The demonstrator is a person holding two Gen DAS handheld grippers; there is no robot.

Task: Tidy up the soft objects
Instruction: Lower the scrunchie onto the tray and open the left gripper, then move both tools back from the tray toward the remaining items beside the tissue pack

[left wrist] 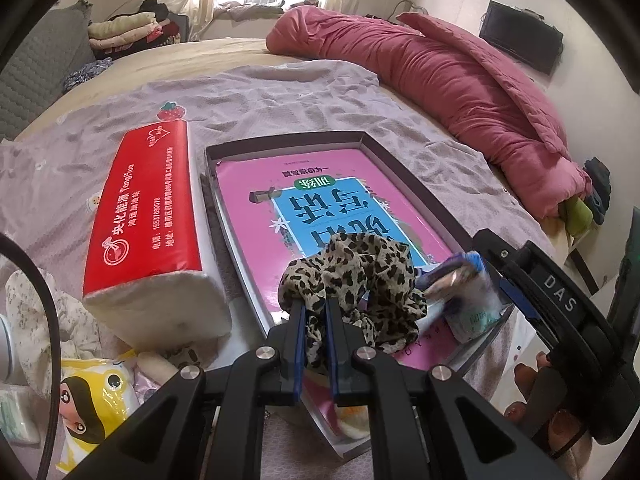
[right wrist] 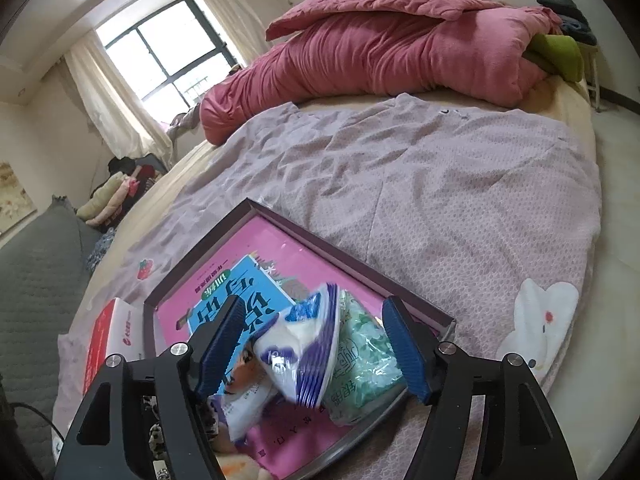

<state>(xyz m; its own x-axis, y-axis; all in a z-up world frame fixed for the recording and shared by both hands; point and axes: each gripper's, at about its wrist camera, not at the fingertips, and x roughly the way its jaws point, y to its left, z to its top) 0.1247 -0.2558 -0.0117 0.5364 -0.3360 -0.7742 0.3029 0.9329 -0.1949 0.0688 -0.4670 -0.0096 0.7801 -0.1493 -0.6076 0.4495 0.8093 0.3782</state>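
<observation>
While the left gripper (left wrist: 316, 312) pinches a leopard-print scrunchie (left wrist: 352, 276) at lower centre, above a shallow box (left wrist: 416, 184) lined with a pink book (left wrist: 256, 200), the right gripper (right wrist: 316, 344) stands wide open, pads clear of the tissue packs (right wrist: 304, 344) between them in the box's near corner.

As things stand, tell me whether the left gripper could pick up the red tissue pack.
Probably not yet. The left gripper is shut on the leopard-print cloth above the tray. The red tissue pack lies unblocked beside the tray, but the cloth must be dropped first.
</observation>
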